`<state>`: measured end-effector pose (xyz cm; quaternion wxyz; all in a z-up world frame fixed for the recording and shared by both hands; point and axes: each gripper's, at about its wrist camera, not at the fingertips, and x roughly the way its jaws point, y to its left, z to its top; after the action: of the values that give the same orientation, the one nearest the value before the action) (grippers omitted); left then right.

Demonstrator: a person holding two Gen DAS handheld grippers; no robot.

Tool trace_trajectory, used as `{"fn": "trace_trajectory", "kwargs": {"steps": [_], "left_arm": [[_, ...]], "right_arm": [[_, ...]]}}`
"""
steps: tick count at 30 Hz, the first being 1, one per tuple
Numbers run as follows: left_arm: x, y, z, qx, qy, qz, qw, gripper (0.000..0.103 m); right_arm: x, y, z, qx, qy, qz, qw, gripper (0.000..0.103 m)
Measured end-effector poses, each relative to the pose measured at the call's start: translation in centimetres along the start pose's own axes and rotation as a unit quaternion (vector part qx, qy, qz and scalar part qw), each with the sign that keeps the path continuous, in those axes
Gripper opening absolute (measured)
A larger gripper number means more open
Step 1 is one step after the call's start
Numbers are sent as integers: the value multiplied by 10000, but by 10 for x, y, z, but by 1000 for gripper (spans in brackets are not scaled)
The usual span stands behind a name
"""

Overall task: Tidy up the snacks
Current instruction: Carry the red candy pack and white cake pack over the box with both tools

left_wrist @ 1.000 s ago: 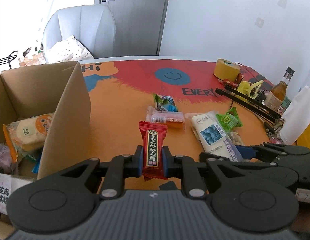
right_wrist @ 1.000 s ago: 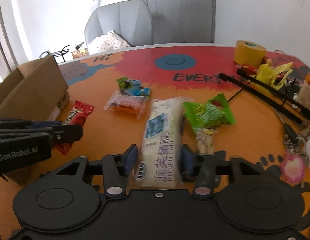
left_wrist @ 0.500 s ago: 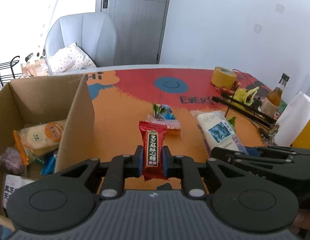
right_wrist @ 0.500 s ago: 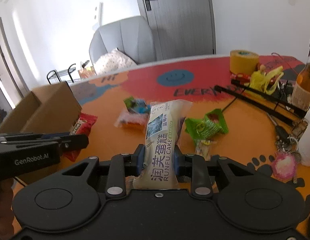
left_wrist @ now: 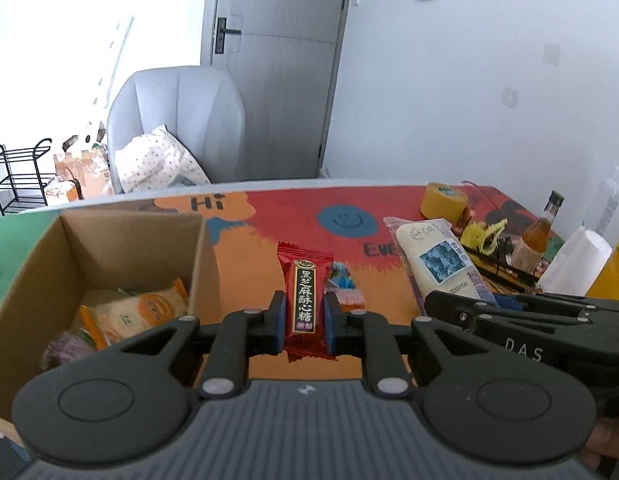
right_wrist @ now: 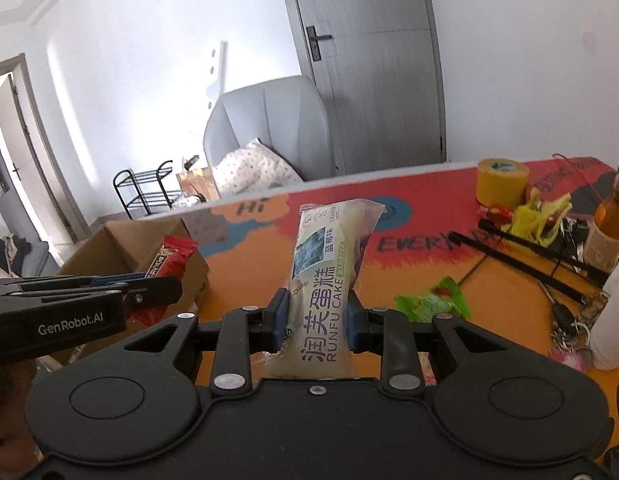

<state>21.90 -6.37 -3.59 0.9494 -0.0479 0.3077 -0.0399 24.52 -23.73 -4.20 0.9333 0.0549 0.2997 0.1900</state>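
Left gripper (left_wrist: 305,322) clamps a red candy packet (left_wrist: 304,300); right gripper (right_wrist: 317,320) clamps a white cake packet (right_wrist: 329,276). Both packets hang clear of the table (left_wrist: 261,272). Cardboard box (left_wrist: 137,240) sits left, open. Best approach: carry each over the box wall, lower inside, then release. Count: two packets held, at least two in the box, one green packet (right_wrist: 433,304) loose.

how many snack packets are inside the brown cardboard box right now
3 show: an orange-and-white wrapped cake, a purple packet nearer the camera, a green-edged wrapper behind. The gripper hides the brown cardboard box floor, so more may lie there.
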Motion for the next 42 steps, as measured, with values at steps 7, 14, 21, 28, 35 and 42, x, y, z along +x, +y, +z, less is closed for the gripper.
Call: {"fn": "trace_trajectory", "kwargs": {"steps": [7,14,21,28,35,42], "left_arm": [[-15,12,6,-68,-173,113,9998,18],[-27,33,13,-208,-316,259,9990,18],[-36,64,15,-376,-388,457,9975,18],[-38,95,14,-603,-361,625,9956,18],[-39,123,12,-830,-308,713,9935,18],[-41,142,8,-1038,-224,612,9925,25]], "right_arm": [[0,14,8,-37,-90,153,9998,27],[2,34,16,-132,-161,331,9992,27],[10,58,22,-240,-154,507,9983,27],[19,80,27,-413,-115,624,9971,27],[28,102,30,-542,-72,688,9961,27],[39,123,32,-651,-1,804,9946,27]]}}
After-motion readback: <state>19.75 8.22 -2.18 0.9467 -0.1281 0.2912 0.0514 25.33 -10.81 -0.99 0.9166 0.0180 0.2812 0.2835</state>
